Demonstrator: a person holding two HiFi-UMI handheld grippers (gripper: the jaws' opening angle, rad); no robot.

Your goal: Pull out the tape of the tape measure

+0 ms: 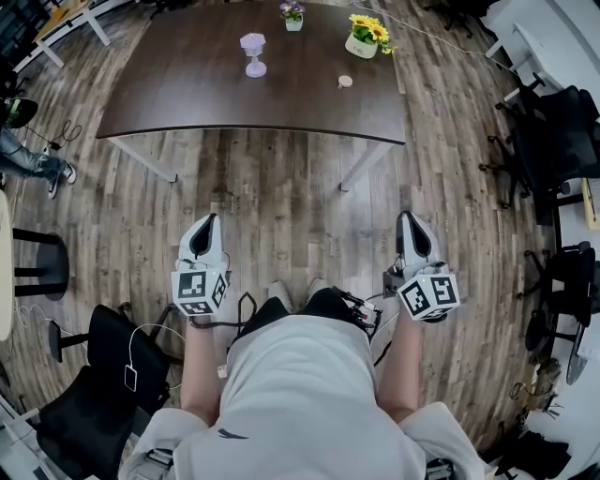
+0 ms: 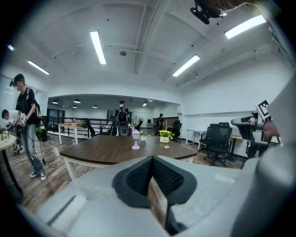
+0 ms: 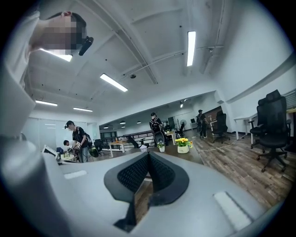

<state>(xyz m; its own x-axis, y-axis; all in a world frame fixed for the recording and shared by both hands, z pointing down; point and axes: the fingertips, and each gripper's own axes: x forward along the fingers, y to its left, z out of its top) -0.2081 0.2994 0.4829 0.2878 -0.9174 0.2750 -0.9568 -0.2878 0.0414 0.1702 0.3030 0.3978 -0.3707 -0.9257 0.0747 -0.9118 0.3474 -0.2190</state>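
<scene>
The tape measure (image 1: 345,82) is a small round pale disc on the far right part of the dark brown table (image 1: 187,94); the left gripper view shows the tape measure (image 2: 166,147) too, small and distant. I hold both grippers low over the wooden floor, well short of the table. My left gripper (image 1: 208,223) and right gripper (image 1: 410,218) point toward the table. The left gripper (image 2: 151,159) has its black pads pressed together with nothing between them. So does the right gripper (image 3: 148,155).
On the table stand a white lamp-like ornament (image 1: 253,53), a small flower pot (image 1: 292,14) and a pot of yellow flowers (image 1: 366,36). Black office chairs (image 1: 562,131) are at the right, another chair (image 1: 84,394) at my lower left. A person (image 2: 27,125) stands left of the table.
</scene>
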